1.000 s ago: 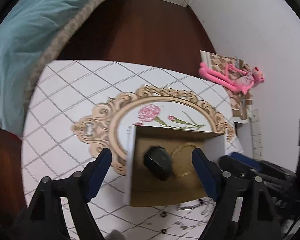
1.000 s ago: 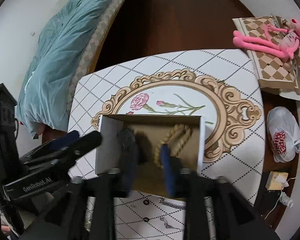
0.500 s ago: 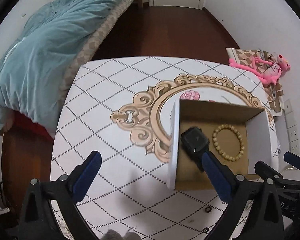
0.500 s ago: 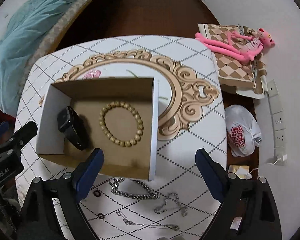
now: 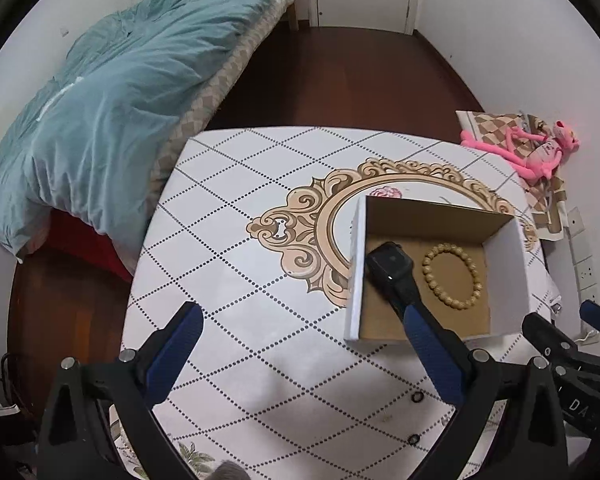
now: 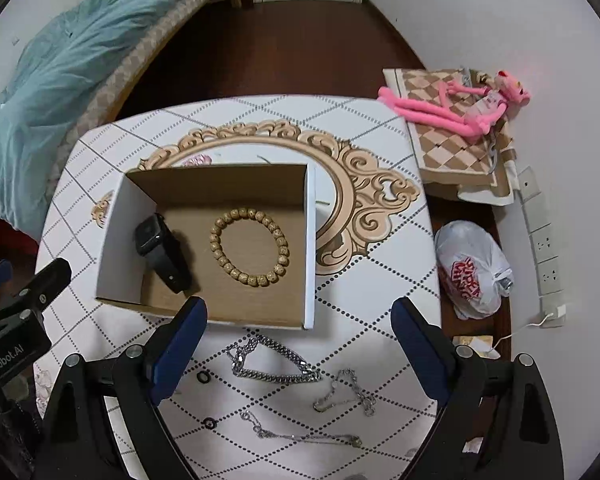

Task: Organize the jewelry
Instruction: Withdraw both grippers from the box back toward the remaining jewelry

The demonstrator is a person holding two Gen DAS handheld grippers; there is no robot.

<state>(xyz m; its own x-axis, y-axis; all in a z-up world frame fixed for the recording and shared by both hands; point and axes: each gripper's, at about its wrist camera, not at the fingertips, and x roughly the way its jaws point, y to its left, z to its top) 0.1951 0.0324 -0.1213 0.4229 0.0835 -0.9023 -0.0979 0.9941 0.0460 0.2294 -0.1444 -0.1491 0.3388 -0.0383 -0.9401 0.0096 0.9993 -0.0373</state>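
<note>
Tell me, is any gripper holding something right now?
No. The left gripper and right gripper are both open and empty; the bead bracelet lies in the box.

Right claw (image 6: 298,344) released bead bracelet (image 6: 249,246) into box (image 6: 310,248), opened wide, pulled back.

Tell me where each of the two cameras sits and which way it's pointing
Left wrist: on the left gripper, above the table's near-left part, angled down and forward; its open blue fingers frame bare tabletop.
Right wrist: on the right gripper, looking down over the silver chains; open fingers show.
Shared: the cardboard box holding the black watch and bead bracelet, and each other's gripper.
</note>
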